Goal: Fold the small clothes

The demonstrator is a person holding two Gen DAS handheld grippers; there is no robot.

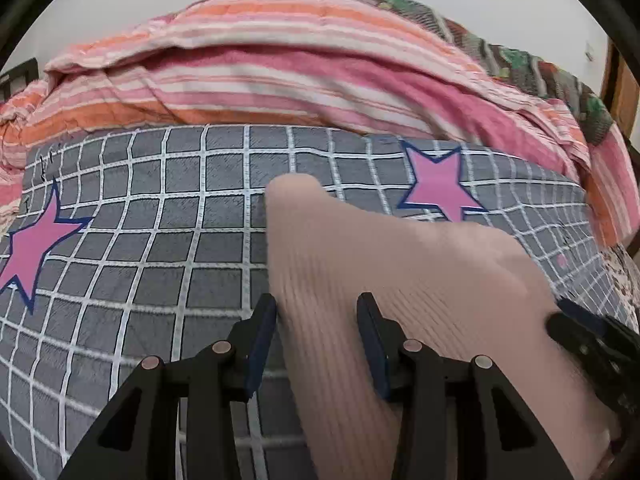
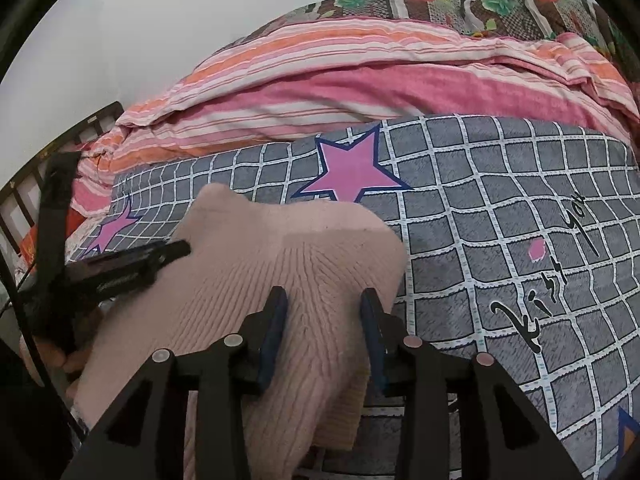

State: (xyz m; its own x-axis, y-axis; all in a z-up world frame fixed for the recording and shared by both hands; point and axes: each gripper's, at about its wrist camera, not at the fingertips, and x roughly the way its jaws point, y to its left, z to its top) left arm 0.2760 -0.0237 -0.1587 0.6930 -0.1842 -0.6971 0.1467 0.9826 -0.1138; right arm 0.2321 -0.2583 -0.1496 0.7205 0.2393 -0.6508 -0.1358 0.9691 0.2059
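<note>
A pale pink ribbed knit garment [image 1: 400, 280] lies on the grey checked bedsheet [image 1: 160, 240] and also shows in the right wrist view [image 2: 280, 264]. My left gripper [image 1: 316, 316] is open, its two blue-padded fingers standing apart over the garment's left part. My right gripper [image 2: 324, 312] is open over the garment's right part, the knit bunched between its fingers. The right gripper's tip shows at the right edge of the left wrist view [image 1: 576, 328]. The left gripper shows at the left of the right wrist view [image 2: 152, 256].
A pink and orange striped quilt [image 1: 280, 68] is piled behind the sheet, with a floral blanket [image 2: 440, 8] beyond it. Pink stars [image 2: 352, 172] and black lettering [image 2: 552, 272] mark the sheet. A dark bed frame [image 2: 24, 192] is at far left.
</note>
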